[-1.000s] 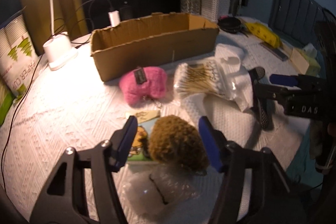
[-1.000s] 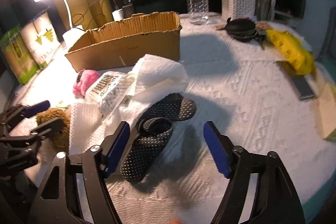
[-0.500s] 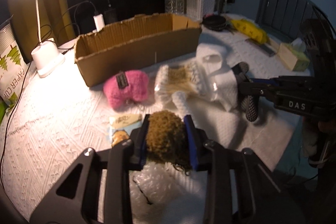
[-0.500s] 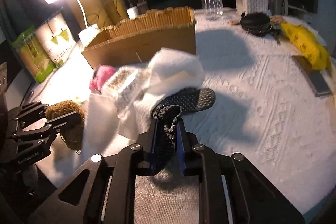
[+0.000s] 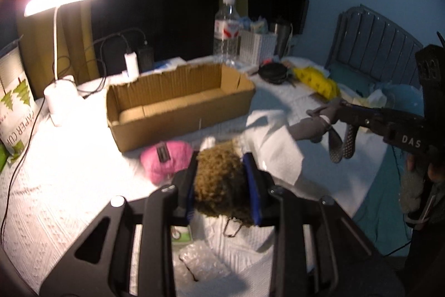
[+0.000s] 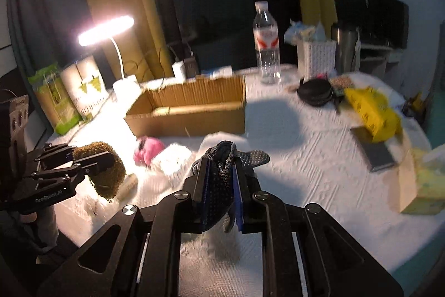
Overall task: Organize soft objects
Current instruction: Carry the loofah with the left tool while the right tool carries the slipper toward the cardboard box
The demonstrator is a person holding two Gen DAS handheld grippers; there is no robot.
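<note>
left gripper (image 5: 222, 183) is clamping the brown fuzzy toy (image 5: 221, 183), right gripper (image 6: 219, 194) is pinching the dotted slipper (image 6: 222, 180); dangling slipper's probably snagging the cardboard box (image 5: 178, 102) rim

So the bench (image 6: 306, 146) has a white textured cover, and sitting on it: cardboard box (image 5: 180, 105), pink plush (image 5: 167, 160), lit desk lamp (image 5: 59, 99), water bottle (image 6: 266, 46), white basket (image 6: 315, 57), yellow bag (image 6: 372, 110).
</note>
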